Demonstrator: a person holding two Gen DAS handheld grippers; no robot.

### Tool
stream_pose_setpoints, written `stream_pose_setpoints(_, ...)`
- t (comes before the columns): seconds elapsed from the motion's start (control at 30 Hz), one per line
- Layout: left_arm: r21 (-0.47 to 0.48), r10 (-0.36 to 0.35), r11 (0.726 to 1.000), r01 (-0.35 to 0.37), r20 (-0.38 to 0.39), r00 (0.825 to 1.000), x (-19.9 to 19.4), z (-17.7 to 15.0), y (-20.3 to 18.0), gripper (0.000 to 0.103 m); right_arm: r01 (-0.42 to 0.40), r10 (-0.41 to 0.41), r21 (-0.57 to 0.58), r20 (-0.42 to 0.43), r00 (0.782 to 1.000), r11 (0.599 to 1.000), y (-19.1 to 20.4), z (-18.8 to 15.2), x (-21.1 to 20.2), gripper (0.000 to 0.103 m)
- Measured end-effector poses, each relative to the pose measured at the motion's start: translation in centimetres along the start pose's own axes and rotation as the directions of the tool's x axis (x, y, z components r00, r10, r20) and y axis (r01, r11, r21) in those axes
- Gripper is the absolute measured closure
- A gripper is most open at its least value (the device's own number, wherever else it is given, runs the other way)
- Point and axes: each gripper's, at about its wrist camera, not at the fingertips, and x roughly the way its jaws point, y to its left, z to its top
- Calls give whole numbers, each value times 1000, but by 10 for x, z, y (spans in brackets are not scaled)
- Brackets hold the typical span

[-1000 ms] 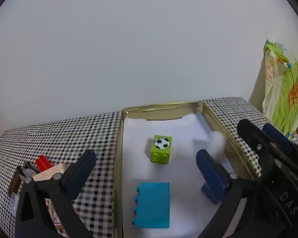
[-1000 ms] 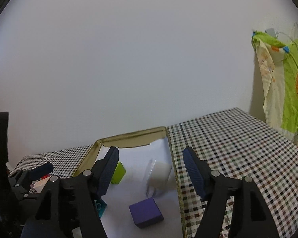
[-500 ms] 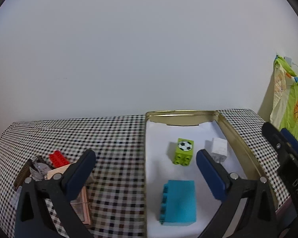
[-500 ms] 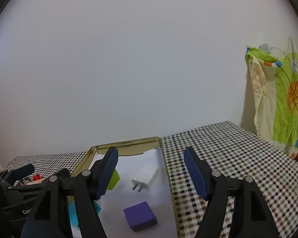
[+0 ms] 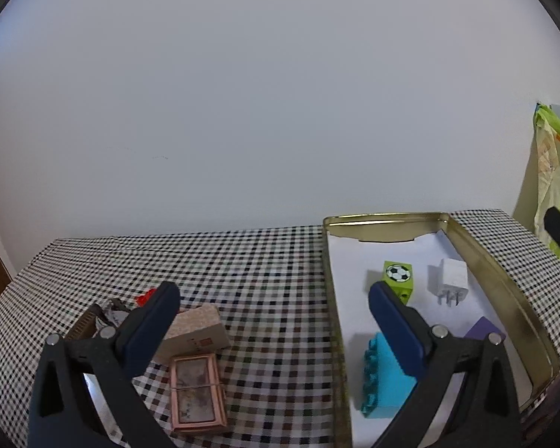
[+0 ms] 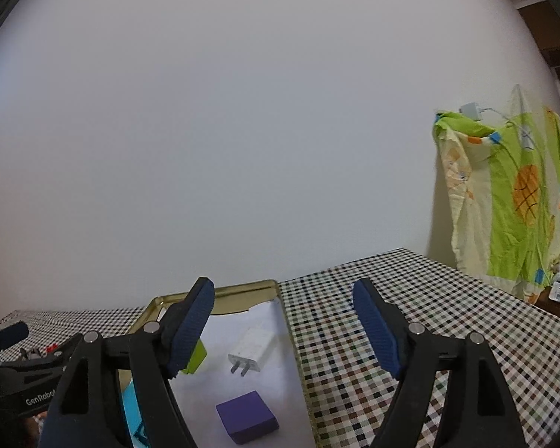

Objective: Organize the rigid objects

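Note:
A gold metal tray (image 5: 500,280) lined with white paper holds a green football cube (image 5: 398,275), a white charger plug (image 5: 451,282), a blue brick (image 5: 382,380) and a purple block (image 5: 483,328). On the checkered cloth to its left lie a beige box (image 5: 196,330), a pink framed case (image 5: 198,392) and a red brick (image 5: 145,296). My left gripper (image 5: 272,328) is open and empty above the cloth beside the tray. My right gripper (image 6: 282,326) is open and empty over the tray's right rim (image 6: 285,321), with the plug (image 6: 252,349) and purple block (image 6: 247,416) below.
A brown comb-like item and crumpled wrapper (image 5: 97,317) lie at the far left. A green and yellow cloth (image 6: 504,194) hangs on the right. A white wall runs behind the table (image 6: 429,317). The left gripper's body (image 6: 15,369) shows in the right wrist view.
My left gripper has swung left from over the tray to over the cloth, bringing the beige box and pink case into view. The white plug has come to rest in the tray.

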Motion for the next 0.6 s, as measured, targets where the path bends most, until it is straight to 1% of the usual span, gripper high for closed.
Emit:
stream_pose_setpoints(0.17,28,13,1000,-14,16,1000,-3,-5,4,1,5,-4,16,-8,1000,1000,3,-2,-8,24)
stream_pose_setpoints(0.33,33,14,999,-14,15,1000,-3,-8,9,1,0,0,0,-10,1000,1000,10,-5,-16,24)
stream_pose_setpoints(0.4,35,14,999,-14,13,1000,-6,-9,15,1,-7,7,6,-11,1000,1000,11,-6,-21,24)
stream_pose_setpoints(0.6,50,11,999,-11,-1,1000,-5,-14,17,1,-16,17,34,-19,1000,999,11,-8,-32,24)
